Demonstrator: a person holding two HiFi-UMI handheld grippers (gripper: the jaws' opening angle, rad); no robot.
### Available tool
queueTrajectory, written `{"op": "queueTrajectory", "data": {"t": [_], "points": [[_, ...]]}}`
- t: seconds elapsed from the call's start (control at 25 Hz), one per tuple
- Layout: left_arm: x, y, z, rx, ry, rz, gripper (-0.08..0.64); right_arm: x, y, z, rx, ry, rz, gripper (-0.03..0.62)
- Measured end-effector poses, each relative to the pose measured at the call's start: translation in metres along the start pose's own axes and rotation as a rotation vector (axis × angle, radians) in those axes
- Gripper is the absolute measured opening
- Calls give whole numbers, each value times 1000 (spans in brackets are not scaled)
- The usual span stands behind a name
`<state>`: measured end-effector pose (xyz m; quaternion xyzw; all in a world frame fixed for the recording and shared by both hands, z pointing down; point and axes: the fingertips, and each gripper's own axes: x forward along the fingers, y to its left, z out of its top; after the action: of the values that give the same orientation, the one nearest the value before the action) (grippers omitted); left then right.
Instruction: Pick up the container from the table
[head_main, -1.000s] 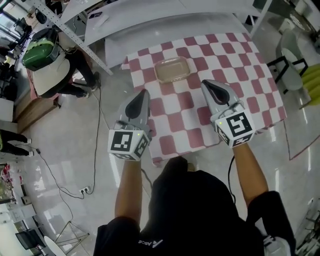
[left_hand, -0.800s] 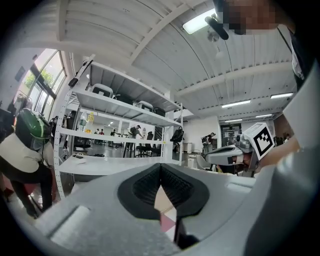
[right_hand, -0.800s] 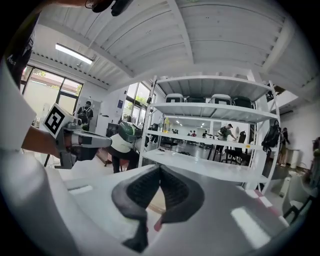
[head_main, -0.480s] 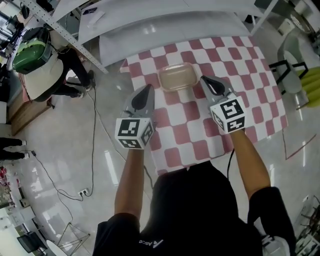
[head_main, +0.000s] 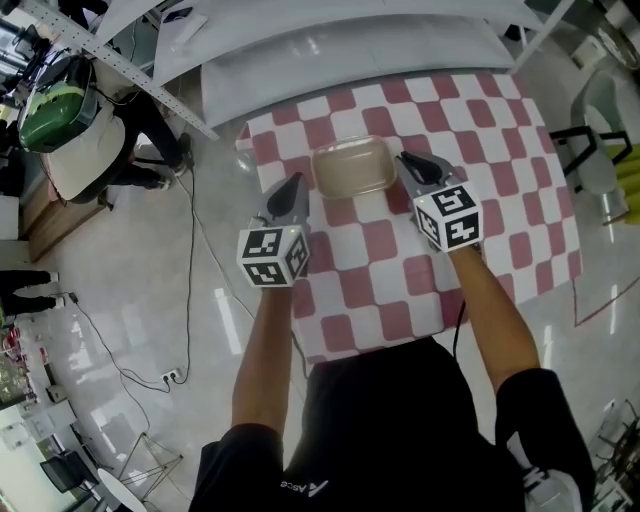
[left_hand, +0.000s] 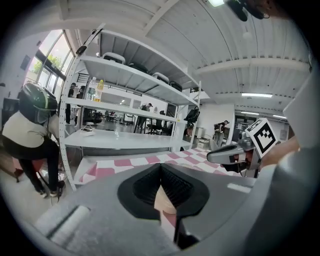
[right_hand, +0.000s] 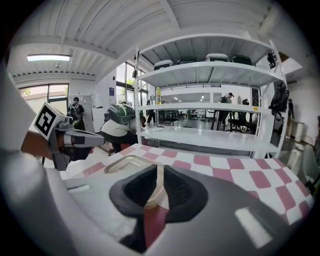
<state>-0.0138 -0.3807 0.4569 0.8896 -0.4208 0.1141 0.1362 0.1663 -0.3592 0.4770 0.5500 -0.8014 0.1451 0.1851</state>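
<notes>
A shallow, translucent beige container lies on the far half of the red-and-white checked table. My left gripper hangs just off the container's left side, jaws shut and empty. My right gripper sits close by the container's right end, its jaws also together with nothing between them. In the right gripper view the container's rim shows just past the right gripper, and the left gripper points in from the left. The left gripper view shows the left gripper with the right gripper opposite.
A white metal shelving rack stands right behind the table. A person in a green helmet crouches at the far left. A cable trails over the floor to a socket strip. A chair stands at the right.
Both grippers have moved forward and down from the table's near half, and now flank the container on its left and right. The container has not moved.
</notes>
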Motion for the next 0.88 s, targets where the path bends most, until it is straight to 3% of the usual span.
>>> {"op": "queueTrajectory", "data": {"t": [0.28,0.68,0.88], "points": [[22,8,-16,-49,44,29,11,32,-15,-22,143,87,44,95],[29,15,-22,-71,51,22,11,51,-19,-37,292,147,69,74],[29,16,-23,-76,47,15,11,52,-19,-38,348,146,31,55]]}}
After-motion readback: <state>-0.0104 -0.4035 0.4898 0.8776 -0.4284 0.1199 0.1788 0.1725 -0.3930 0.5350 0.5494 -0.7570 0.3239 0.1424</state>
